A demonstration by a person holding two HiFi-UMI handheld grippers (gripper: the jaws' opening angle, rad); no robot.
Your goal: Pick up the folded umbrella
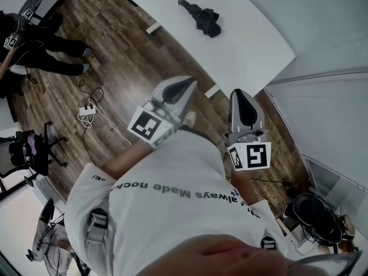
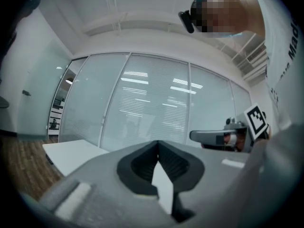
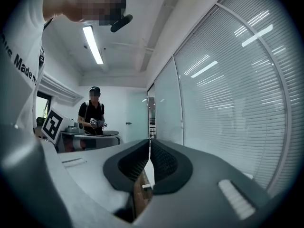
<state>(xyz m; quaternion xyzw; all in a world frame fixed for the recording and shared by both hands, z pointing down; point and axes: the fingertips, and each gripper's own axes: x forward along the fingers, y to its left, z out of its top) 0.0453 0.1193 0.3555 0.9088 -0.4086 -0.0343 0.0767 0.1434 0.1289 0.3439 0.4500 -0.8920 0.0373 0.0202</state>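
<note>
The folded black umbrella (image 1: 200, 17) lies on the white table (image 1: 247, 45) at the top of the head view, near the table's far side. Both grippers are held in front of the person's chest over the wooden floor, short of the table and well apart from the umbrella. My left gripper (image 1: 188, 84) points toward the table edge, and its jaws are shut with nothing between them (image 2: 157, 145). My right gripper (image 1: 239, 93) is beside it, also shut and empty (image 3: 148, 142). Neither gripper view shows the umbrella. The table's corner (image 2: 71, 155) shows at the left of the left gripper view.
A person in dark clothes (image 1: 49, 45) stands at the top left. A power strip with cables (image 1: 87, 112) lies on the floor, with an office chair (image 1: 29, 151) to its left. A dark bag (image 1: 313, 214) sits at the lower right. Glass partition walls (image 2: 152, 108) stand ahead.
</note>
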